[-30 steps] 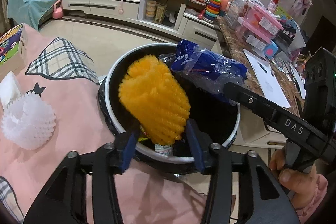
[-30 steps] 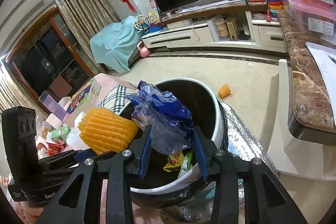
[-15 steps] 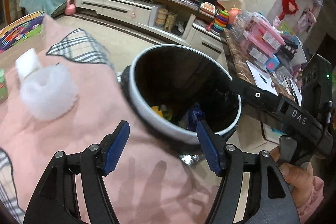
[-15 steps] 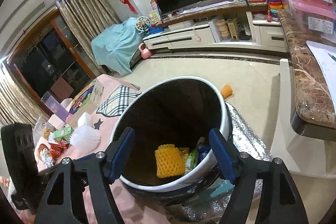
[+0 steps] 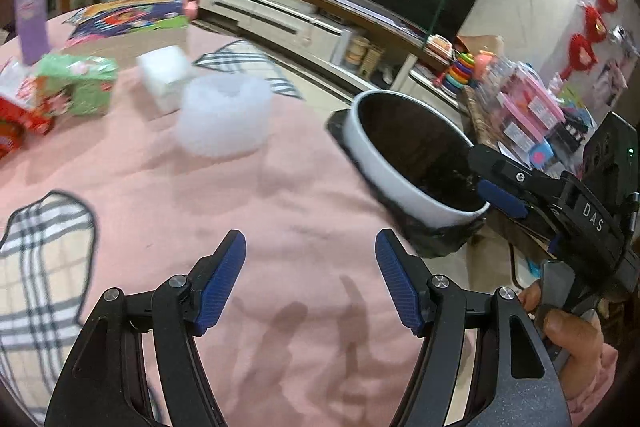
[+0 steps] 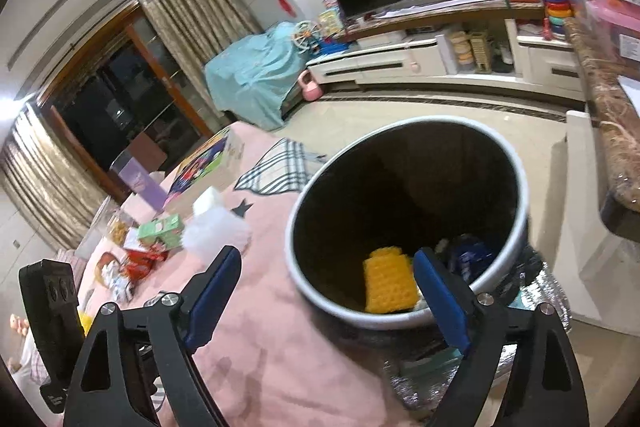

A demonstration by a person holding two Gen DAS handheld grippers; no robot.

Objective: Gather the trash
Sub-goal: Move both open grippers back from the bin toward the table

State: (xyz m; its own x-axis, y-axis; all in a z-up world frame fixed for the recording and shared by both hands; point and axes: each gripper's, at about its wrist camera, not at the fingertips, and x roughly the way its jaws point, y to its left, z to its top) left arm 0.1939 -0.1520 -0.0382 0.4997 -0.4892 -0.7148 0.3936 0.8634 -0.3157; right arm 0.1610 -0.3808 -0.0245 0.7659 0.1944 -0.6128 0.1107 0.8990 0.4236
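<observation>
Left tongs (image 5: 310, 275): spread, nothing between the pads, held over the bare pink cloth (image 5: 280, 211) of the table.
Right tongs (image 6: 326, 301): jaws opening, empty, at the table edge over the bin (image 6: 304, 279).
Next trash: white foam net (image 5: 226, 119), ahead and slightly left of the left tongs, inward from the bin-side edge; squat and round, no clear long axis.
Nearer hand: judged the left.
Beside it: white block (image 5: 164, 77) just behind; green carton (image 5: 78, 89) further left.
Room: open cloth on the near side.
Binned: yellow net (image 6: 388, 285), blue wrapper (image 6: 472, 257).
</observation>
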